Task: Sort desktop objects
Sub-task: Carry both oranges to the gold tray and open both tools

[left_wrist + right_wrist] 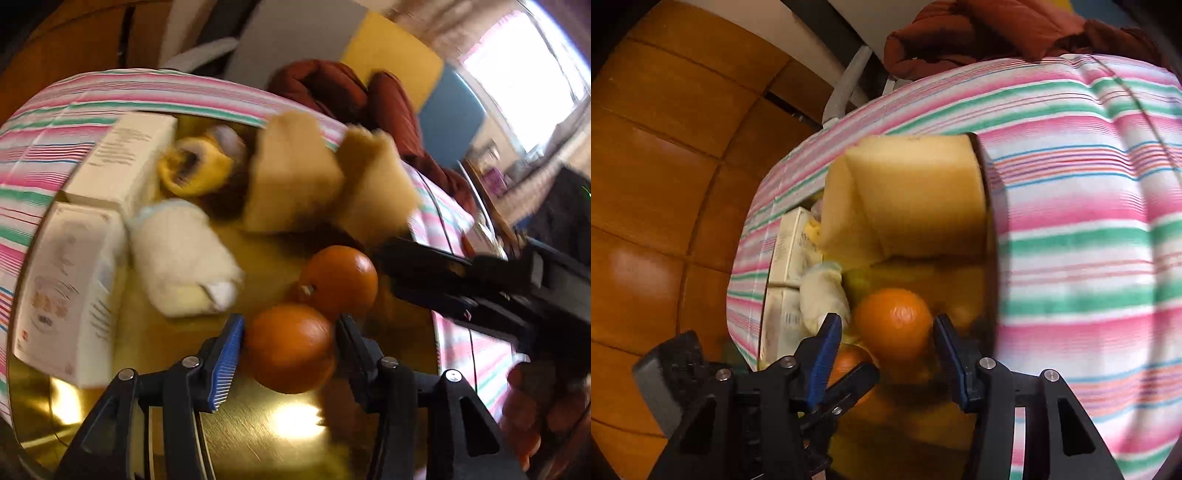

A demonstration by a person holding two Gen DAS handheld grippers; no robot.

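- Two white boxes [122,162] lie along the left rim of a gold tray [258,435], one behind the other; the tray sits on a counter under a pink, green and white striped cloth [44,147].
- A cream rolled cloth [184,258] lies just beside the nearer box, touching it.
- Behind the roll is a yellow plush toy [195,166], blurred.
- Two tan sponge blocks [295,173] stand toward the tray's far rim, side by side.
- The left claw [290,350] is clenched on an orange [288,350]: the blue pad [225,362] presses its left flank and the dark finger its right, over the tray's near part.
- The right claw [886,332] grips a second orange [892,325] between its blue pads, just past the first orange and touching it in the left wrist view.
- A hand [535,406] holds that claw at the right.
- A dark red cloth [979,33] lies bunched beyond the counter's far edge.
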